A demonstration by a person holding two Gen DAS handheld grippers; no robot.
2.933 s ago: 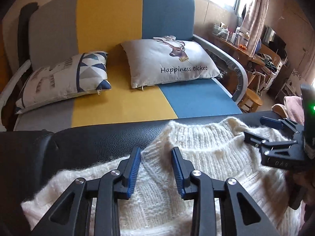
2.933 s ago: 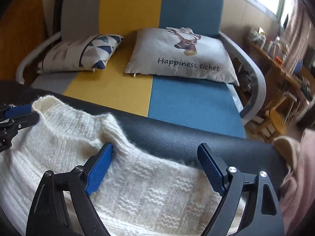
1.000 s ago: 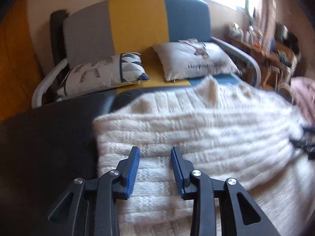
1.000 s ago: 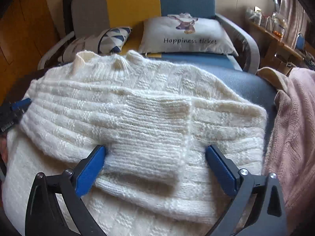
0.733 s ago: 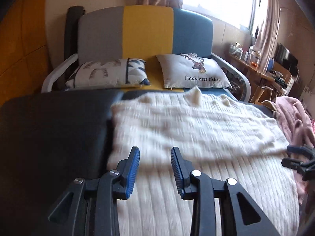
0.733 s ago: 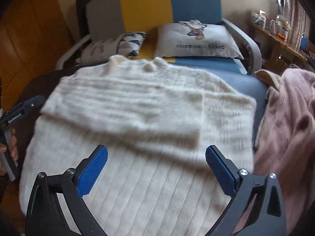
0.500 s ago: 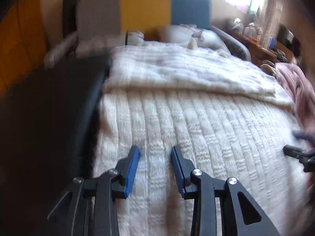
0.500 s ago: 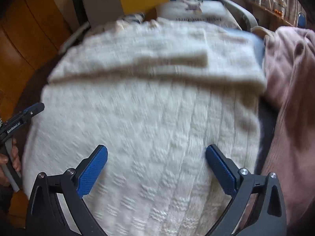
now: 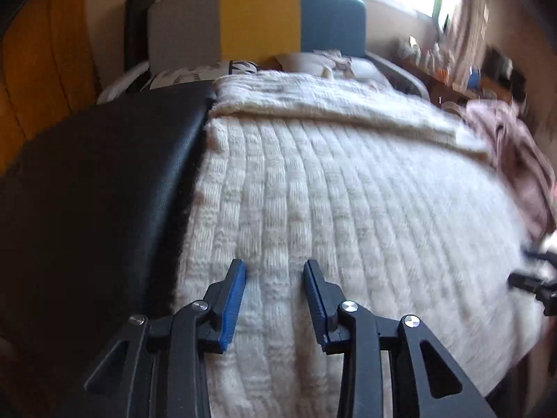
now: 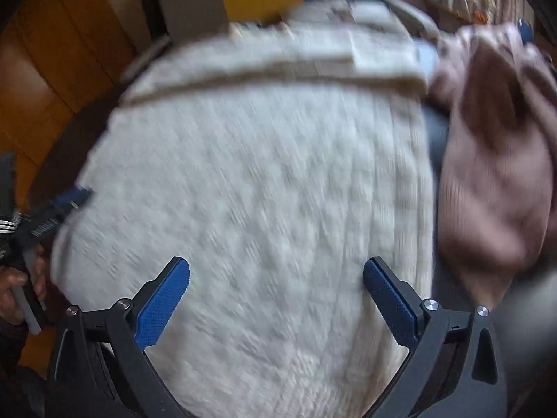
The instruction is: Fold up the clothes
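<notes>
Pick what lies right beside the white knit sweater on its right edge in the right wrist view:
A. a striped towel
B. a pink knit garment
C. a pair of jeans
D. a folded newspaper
B: a pink knit garment lies bunched against the right edge of the white sweater.

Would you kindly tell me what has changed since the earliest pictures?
Both tools, left tool and right tool, drew back from the collar toward the hem of the white sweater, holding nothing. The sweater stays flat with sleeves folded across; the pink garment lies beside it.
</notes>
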